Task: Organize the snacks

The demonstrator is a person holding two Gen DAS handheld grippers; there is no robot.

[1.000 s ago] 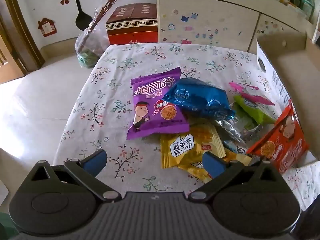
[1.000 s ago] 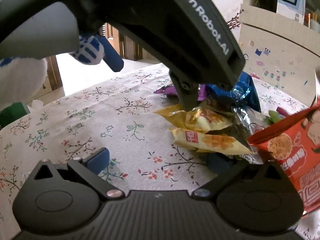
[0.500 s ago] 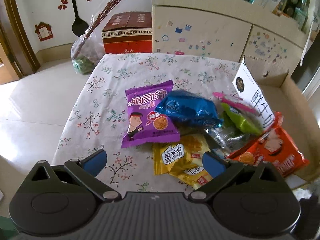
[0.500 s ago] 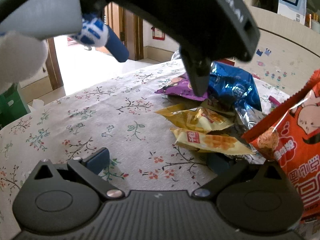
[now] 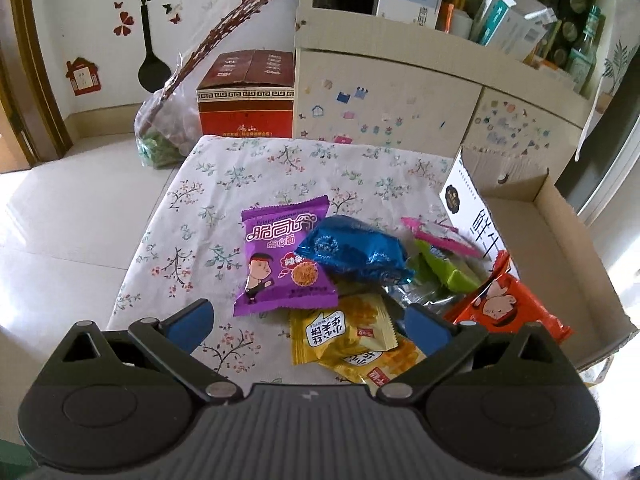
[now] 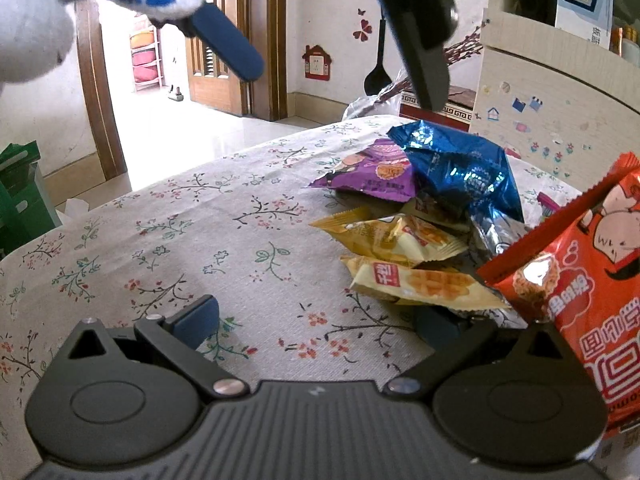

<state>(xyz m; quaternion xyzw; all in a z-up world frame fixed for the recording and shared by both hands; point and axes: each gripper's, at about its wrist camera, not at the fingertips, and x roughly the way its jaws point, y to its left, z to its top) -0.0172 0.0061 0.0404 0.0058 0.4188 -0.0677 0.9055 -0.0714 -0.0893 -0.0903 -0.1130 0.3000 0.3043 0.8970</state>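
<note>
Snack packets lie in a loose heap on a surface [image 5: 224, 184] covered with a flowered cloth. A purple packet [image 5: 286, 256] lies flat at the heap's left edge, and a crinkled blue foil packet [image 5: 354, 254] rests partly on its right side. Below them sit two yellow packets [image 5: 352, 340], one overlapping the other. A green packet [image 5: 446, 270] and a pink one [image 5: 440, 236] lie further right, near an open cardboard box [image 5: 568, 236] at the surface's right edge. An orange packet [image 5: 508, 304] lies at the box's near wall.

The left tongs [image 5: 308, 322] hang above the heap, spread wide and holding nothing. The right tongs [image 6: 316, 316] sit low over the cloth, also spread, with the yellow packets just ahead and the orange packet [image 6: 580, 276] close on their right side.

These packets look light, thin and air-puffed, so they would likely crumple and slide under a hard squeeze. The flat crimped seam at a packet's end seems the safest place to pinch. The foil wrapper looks slippery.
</note>
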